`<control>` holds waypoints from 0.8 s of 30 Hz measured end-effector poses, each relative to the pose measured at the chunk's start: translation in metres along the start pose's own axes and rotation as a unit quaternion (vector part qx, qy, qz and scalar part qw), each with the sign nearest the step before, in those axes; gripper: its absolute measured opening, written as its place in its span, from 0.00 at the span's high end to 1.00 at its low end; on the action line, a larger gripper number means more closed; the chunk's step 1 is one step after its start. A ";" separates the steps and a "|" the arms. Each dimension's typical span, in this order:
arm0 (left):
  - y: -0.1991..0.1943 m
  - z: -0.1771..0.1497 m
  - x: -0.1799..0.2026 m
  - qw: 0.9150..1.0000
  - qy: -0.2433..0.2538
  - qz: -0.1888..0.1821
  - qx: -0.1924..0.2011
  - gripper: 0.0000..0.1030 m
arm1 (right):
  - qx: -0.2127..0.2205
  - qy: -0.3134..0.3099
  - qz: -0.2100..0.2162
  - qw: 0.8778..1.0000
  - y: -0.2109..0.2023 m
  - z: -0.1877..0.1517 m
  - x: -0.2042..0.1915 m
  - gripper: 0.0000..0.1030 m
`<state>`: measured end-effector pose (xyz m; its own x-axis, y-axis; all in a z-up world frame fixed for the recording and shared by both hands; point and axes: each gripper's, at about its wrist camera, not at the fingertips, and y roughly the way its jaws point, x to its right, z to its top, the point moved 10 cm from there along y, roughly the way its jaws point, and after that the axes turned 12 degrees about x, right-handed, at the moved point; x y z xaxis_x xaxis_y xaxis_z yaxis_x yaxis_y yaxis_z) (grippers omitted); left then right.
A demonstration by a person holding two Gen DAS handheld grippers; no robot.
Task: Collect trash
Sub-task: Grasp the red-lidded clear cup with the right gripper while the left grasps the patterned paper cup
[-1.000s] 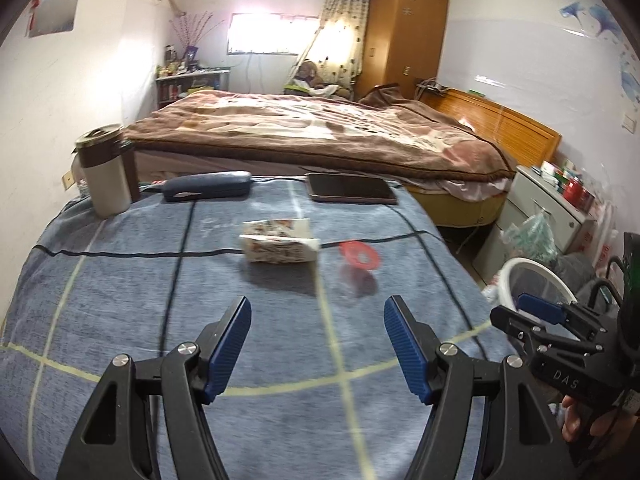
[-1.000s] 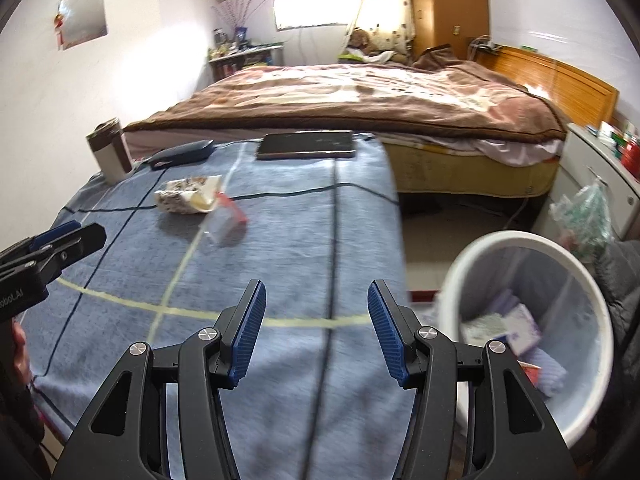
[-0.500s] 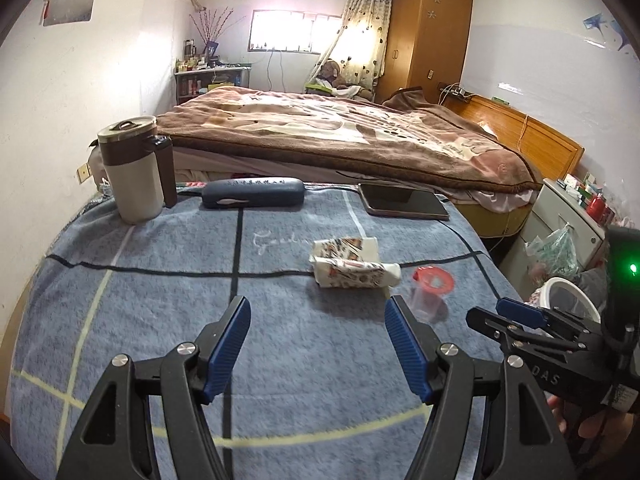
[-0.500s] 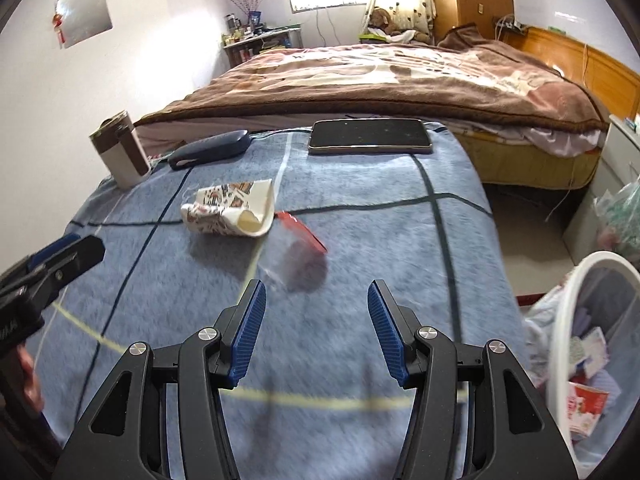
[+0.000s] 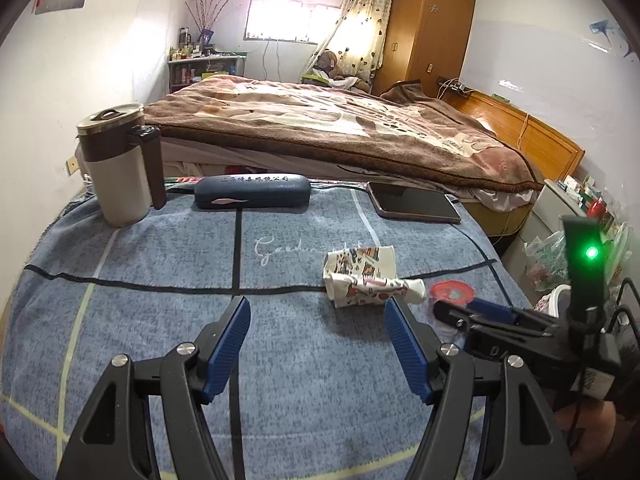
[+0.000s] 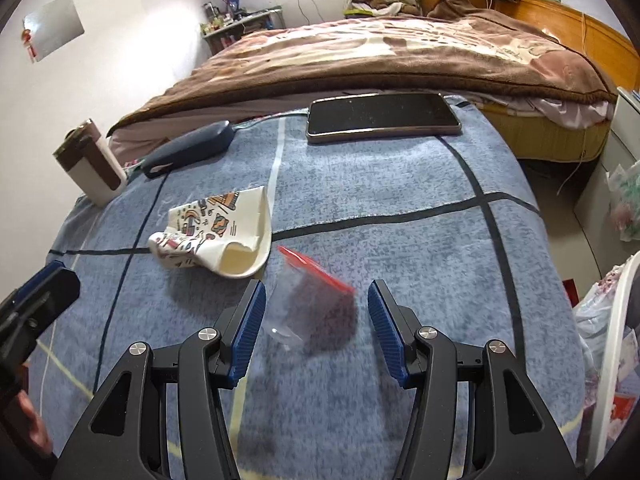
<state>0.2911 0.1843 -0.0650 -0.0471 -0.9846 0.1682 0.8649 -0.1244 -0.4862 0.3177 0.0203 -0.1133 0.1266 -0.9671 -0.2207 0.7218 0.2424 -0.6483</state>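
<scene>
A crushed patterned paper cup (image 5: 366,280) lies on the blue blanket-covered table (image 5: 200,264), also seen in the right wrist view (image 6: 218,236). A clear plastic cup with a red rim (image 6: 308,300) stands just right of it; its red rim shows in the left wrist view (image 5: 451,292). My right gripper (image 6: 316,332) is open, its pads on either side of the clear cup, not touching. My left gripper (image 5: 318,352) is open and empty, just short of the paper cup.
A thermos mug (image 5: 116,164), a dark glasses case (image 5: 252,197) and a phone (image 5: 412,202) sit at the table's far edge. A white trash bin (image 6: 616,340) stands on the floor to the right. A bed (image 5: 340,124) lies beyond.
Both grippers have moved forward toward the trash. The right gripper has swung left from the bin and now has the clear cup between its open pads.
</scene>
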 end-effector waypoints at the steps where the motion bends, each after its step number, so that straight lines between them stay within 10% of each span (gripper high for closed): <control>1: 0.003 0.001 0.000 1.000 -0.001 0.000 -0.002 0.30 | -0.003 0.001 -0.001 1.000 0.002 0.000 0.000 0.46; 24: 0.077 -0.015 0.023 0.995 0.014 -0.046 -0.089 0.30 | 0.004 -0.020 0.003 1.000 -0.001 0.002 0.025 0.65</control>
<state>0.3491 0.1500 -0.1117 -0.1377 -0.9708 0.1963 0.7537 -0.2313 -0.6152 0.3215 -0.0043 -0.1169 0.1568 -0.9682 -0.1950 0.7262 0.2468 -0.6416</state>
